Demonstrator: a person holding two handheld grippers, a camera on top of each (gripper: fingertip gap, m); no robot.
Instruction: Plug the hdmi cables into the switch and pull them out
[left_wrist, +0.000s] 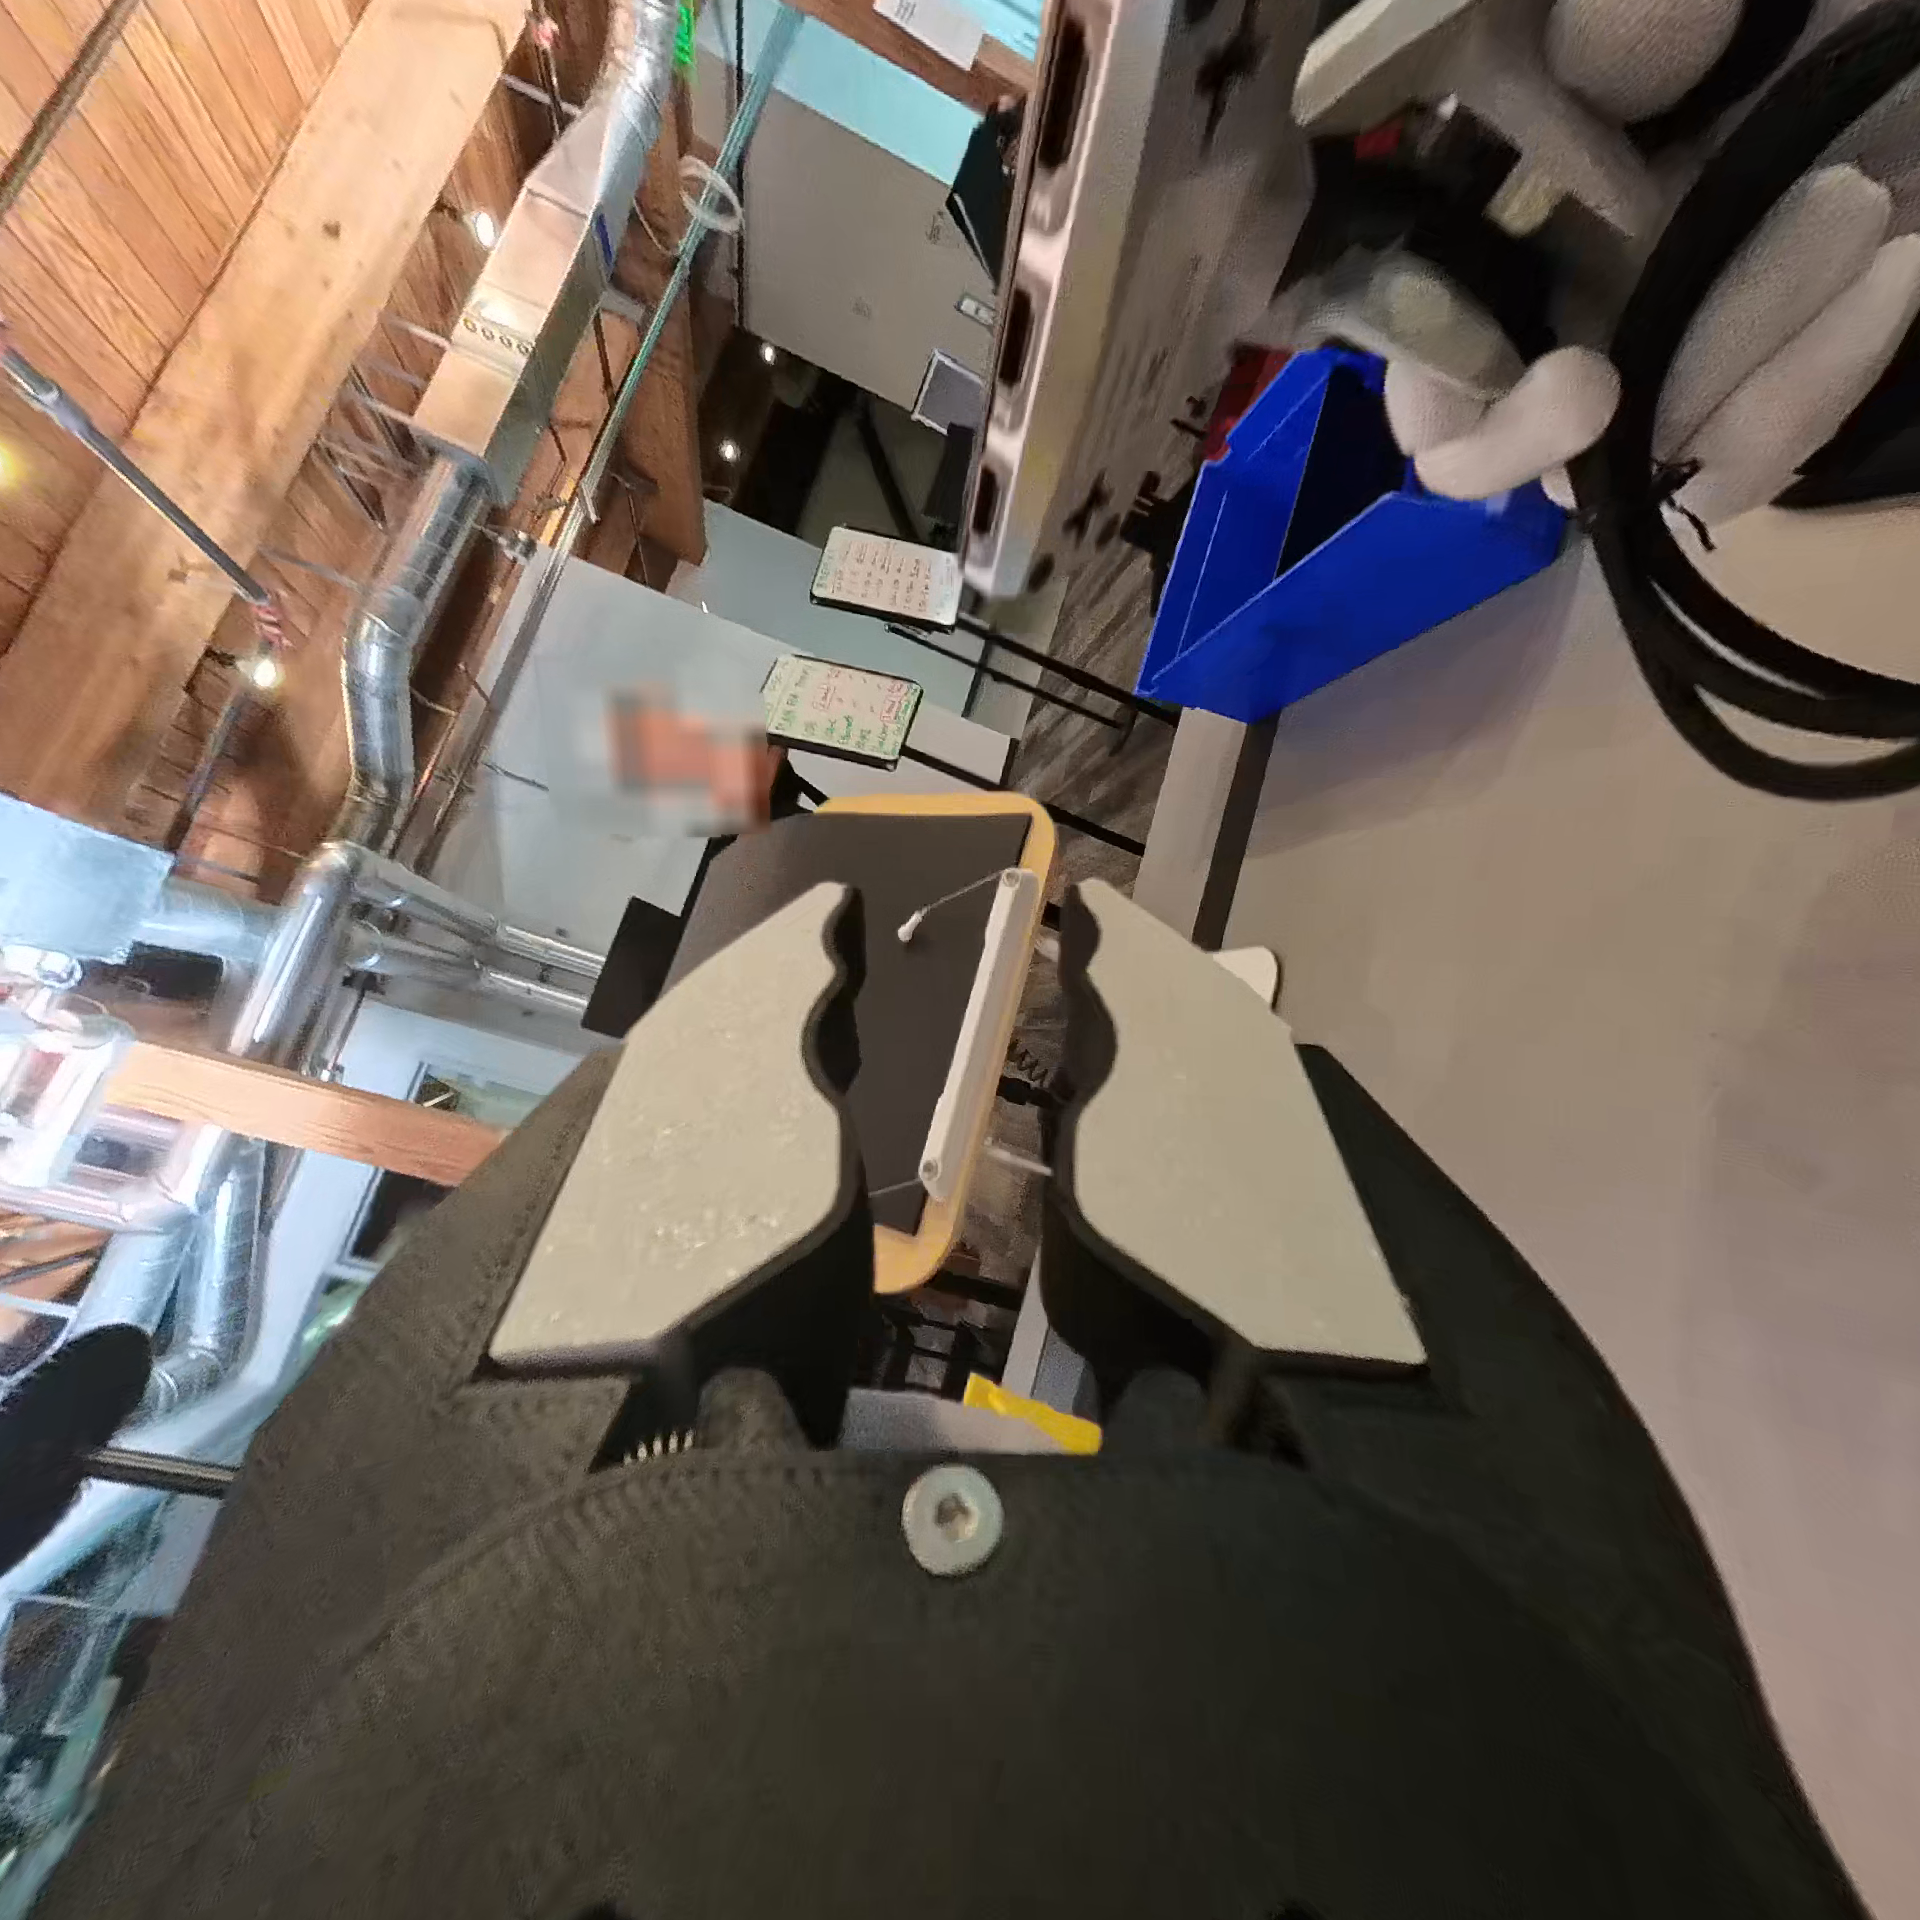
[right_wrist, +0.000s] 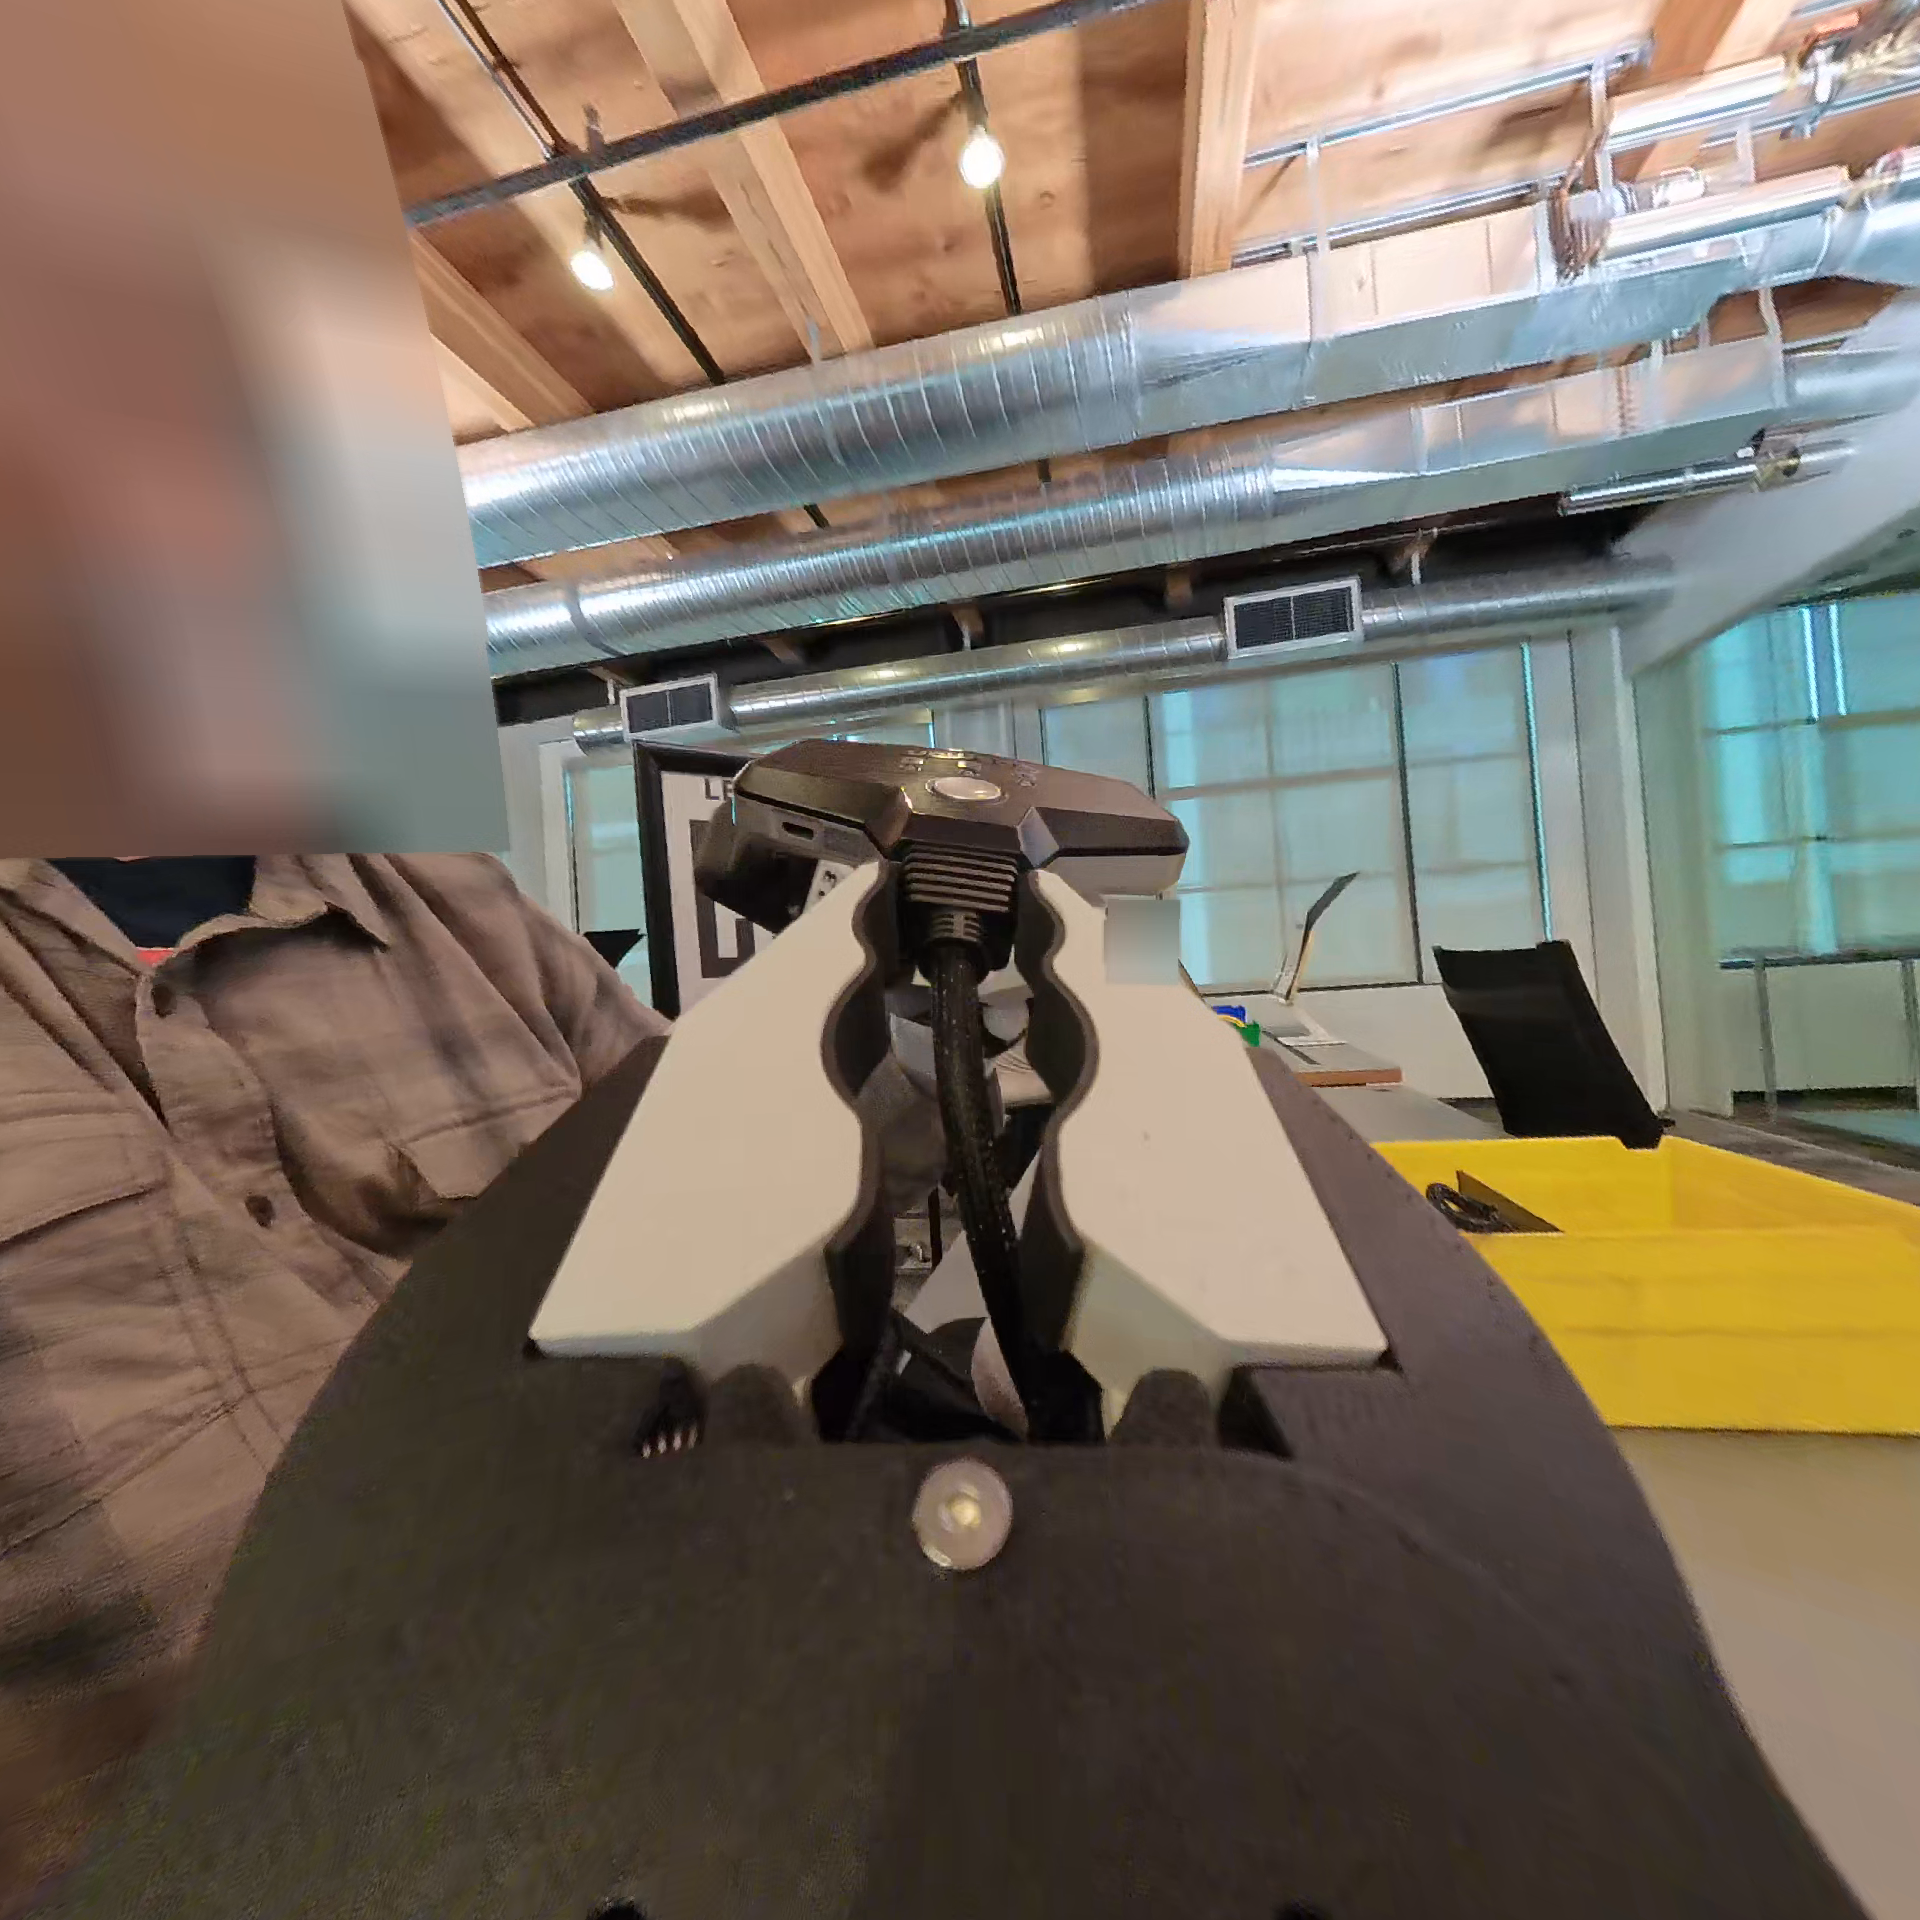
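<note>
My right gripper (right_wrist: 961, 920) is shut on the ribbed collar and braided black cable (right_wrist: 966, 1049) of the black HDMI switch (right_wrist: 956, 810). It holds the switch up in the air, with the round button on top and a port showing on its left face. My left gripper (left_wrist: 961, 914) is open and empty, rolled sideways and pointing past the table edge. Loops of black cable (left_wrist: 1673, 665) lie on the grey table (left_wrist: 1558, 1143) at the upper right of the left wrist view, beside blurred white shapes (left_wrist: 1507, 426). No plug shows in either view.
A blue bin (left_wrist: 1340, 582) stands near the table edge in the left wrist view. A yellow bin (right_wrist: 1683, 1288) sits on the table at the right of the right wrist view. A person in a grey shirt (right_wrist: 260, 1091) is close on the left. The gap from one gripper's tips to the other's is roughly 12 centimetres.
</note>
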